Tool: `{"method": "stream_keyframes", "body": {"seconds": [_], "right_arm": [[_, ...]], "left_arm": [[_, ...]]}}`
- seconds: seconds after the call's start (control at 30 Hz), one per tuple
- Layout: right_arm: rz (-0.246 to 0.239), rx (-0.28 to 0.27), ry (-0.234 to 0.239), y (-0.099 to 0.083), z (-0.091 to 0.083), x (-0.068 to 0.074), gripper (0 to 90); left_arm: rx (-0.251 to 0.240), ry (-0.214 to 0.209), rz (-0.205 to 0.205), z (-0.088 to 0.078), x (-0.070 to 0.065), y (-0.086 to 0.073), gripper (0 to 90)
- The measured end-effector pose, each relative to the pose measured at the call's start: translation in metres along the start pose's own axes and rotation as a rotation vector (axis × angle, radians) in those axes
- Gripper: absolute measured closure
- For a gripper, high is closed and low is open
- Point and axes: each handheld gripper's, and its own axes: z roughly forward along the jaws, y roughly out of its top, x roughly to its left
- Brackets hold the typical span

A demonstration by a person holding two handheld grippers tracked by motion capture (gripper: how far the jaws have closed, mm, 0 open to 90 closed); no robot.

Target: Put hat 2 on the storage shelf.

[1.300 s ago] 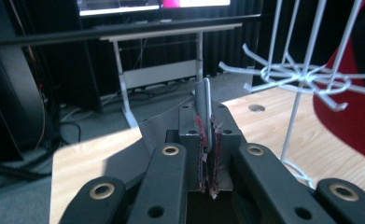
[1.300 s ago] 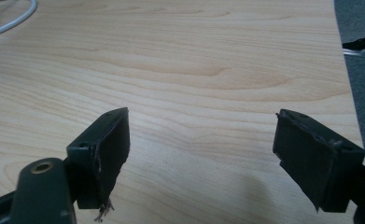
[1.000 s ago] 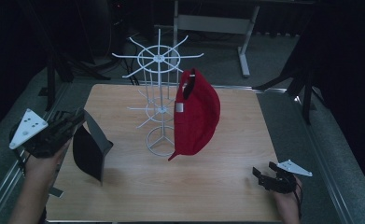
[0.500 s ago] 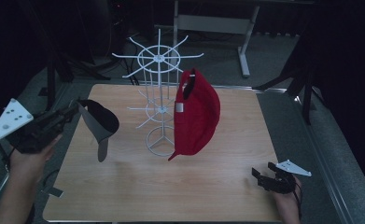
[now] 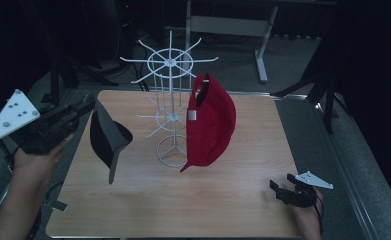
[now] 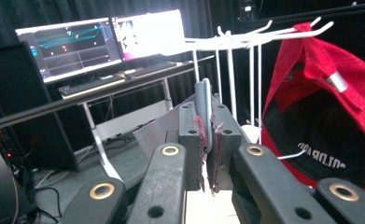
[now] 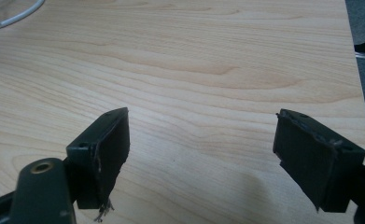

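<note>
Left hand-held gripper (image 5: 85, 107) clamped on black cap (image 5: 108, 140) brim, cap hanging mid-left of frame, off the surface (image 5: 233, 200), beside white rack (image 5: 170, 107). Right hand-held gripper (image 5: 283, 192) jaws apart, holding nothing, lower right. Risk: thin brim pinch slips, or cap knocks rack over. Count: two caps, one black, one red cap (image 5: 210, 125); one rack.

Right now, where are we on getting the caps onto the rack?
Done: the red cap already hangs from an arm of the white wire rack. In hand: the left hand-held gripper is shut on the black cap by its edge and holds it in the air to the left of the rack. Left: hooking the black cap on a free arm. The right hand-held gripper sits open and empty at the table corner.
</note>
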Motion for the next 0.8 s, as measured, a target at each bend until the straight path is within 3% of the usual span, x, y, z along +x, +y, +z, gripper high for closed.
{"method": "stream_keyframes", "body": {"seconds": [0.17,0.43,0.63,0.8], "right_arm": [[0.000,0.003,0.001,0.000,0.000,0.000,18.5],[0.006,0.002,0.001,-0.001,0.000,0.001,18.5],[0.006,0.001,0.003,-0.001,-0.001,0.000,18.5],[0.002,0.003,0.003,-0.001,0.000,0.000,18.5]], "left_arm": [[-0.006,-0.020,0.021,0.002,-0.005,0.009,86.3],[-0.009,-0.091,0.046,0.019,-0.009,0.037,86.3],[-0.008,-0.138,0.021,0.031,-0.005,0.049,86.2],[0.016,-0.154,0.032,0.044,-0.009,0.055,86.2]]}}
